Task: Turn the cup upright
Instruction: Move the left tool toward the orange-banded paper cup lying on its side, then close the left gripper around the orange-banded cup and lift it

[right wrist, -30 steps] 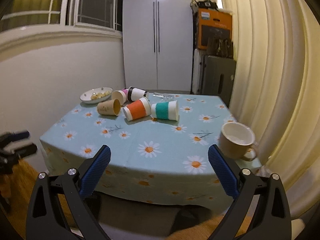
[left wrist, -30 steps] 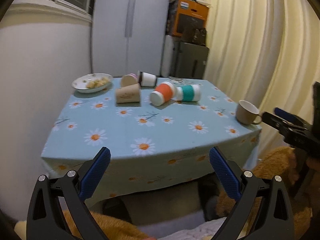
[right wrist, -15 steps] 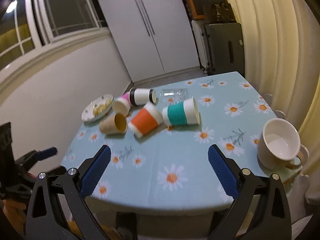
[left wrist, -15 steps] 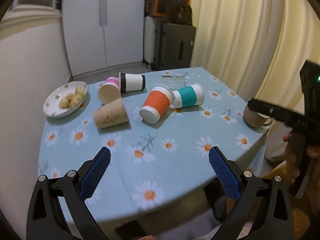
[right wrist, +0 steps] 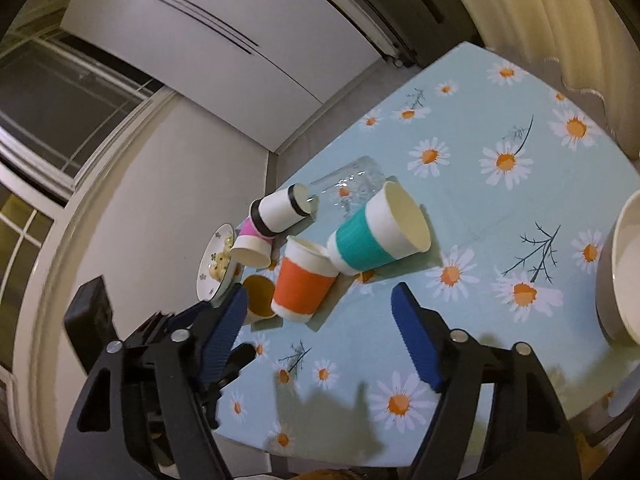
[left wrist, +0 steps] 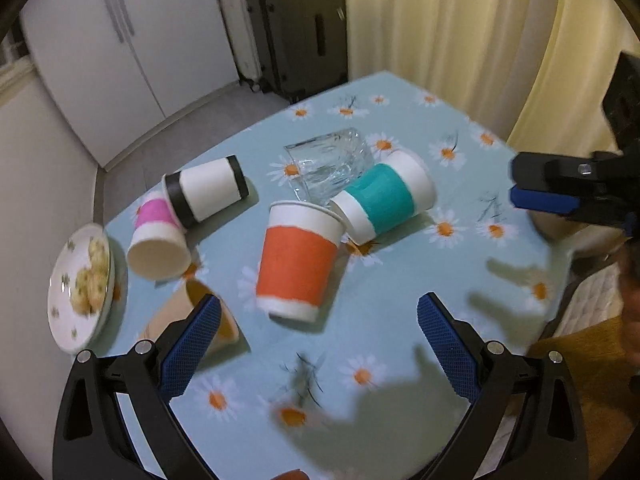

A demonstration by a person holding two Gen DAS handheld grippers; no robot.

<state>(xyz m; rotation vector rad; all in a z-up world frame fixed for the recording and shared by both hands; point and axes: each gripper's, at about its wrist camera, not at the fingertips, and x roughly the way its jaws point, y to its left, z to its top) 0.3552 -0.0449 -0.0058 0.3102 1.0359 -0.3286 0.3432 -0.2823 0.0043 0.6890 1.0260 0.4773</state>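
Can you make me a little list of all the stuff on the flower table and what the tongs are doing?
lying cups: orange cup, teal cup, black-banded cup, pink cup, tan cup
glass: on its side, behind the teal cup
upright: mug
plate: food on it
left tongs: open, empty
right tongs: open, empty

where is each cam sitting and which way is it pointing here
Left wrist: on the left gripper, looking down and forward over the tipped cups, orange cup centred; its own open blue fingers show, the right gripper at the right edge.
Right wrist: on the right gripper, tilted, facing the cups from nearer the mug; its open fingers show, the left gripper behind them.
Shared: the orange cup, teal cup, glass, plate, daisy tablecloth.
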